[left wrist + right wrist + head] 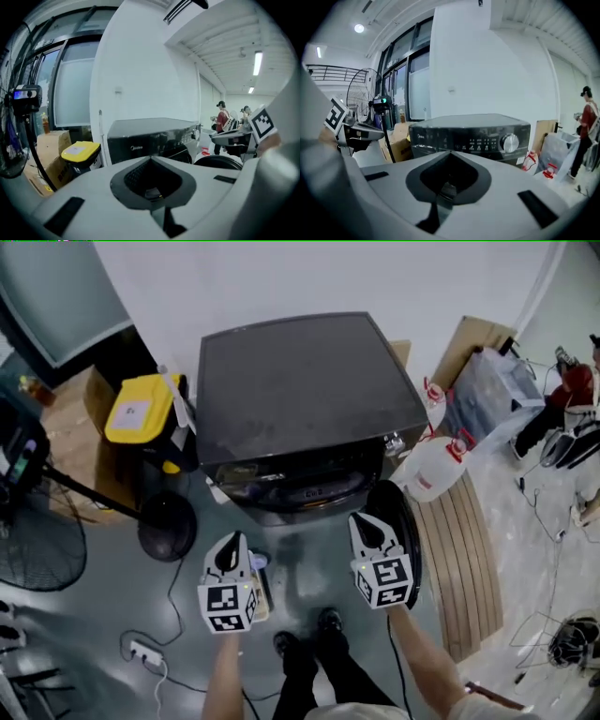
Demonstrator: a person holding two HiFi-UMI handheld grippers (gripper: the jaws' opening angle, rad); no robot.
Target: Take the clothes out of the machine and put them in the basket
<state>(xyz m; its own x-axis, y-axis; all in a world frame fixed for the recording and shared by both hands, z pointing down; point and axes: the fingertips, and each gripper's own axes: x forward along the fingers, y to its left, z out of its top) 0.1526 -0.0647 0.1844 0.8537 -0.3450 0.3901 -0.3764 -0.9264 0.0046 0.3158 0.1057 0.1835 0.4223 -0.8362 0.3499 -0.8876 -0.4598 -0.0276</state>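
While both tools hang in front of the washing machine [300, 390], neither touches it. The left tool [233, 538] is level with the right tool [363, 520], well apart from it, and both point at the machine's front.

Left tool [151, 161]: jaws together, nothing between them. Right tool [450, 155]: jaws together, likewise empty.

Machine: a dark front-loader that stands on the grey floor against a white wall at the far side of the scene. Its round door [398, 531] is swung open to the right, just beside the right tool. The drum opening [305, 488] is dark, and I cannot tell whether clothes lie inside. In the right gripper view the control panel faces the camera, with a silver knob [510, 142] towards its right end.

Surroundings:
- A yellow-lidded bin [141, 409] sits just left of the machine, with cardboard boxes [51, 154] further left.
- A standing fan [37, 540] is at the far left, its round base [167, 526] near the left tool.
- White jugs with red caps [433, 470] sit right of the machine, beside a slatted wooden board [464, 549].
- A power strip [142, 651] lies on the floor, near left.
- The person's black shoes [314, 629] are between the two forearms.
- A bystander [586, 126] is at the far right.
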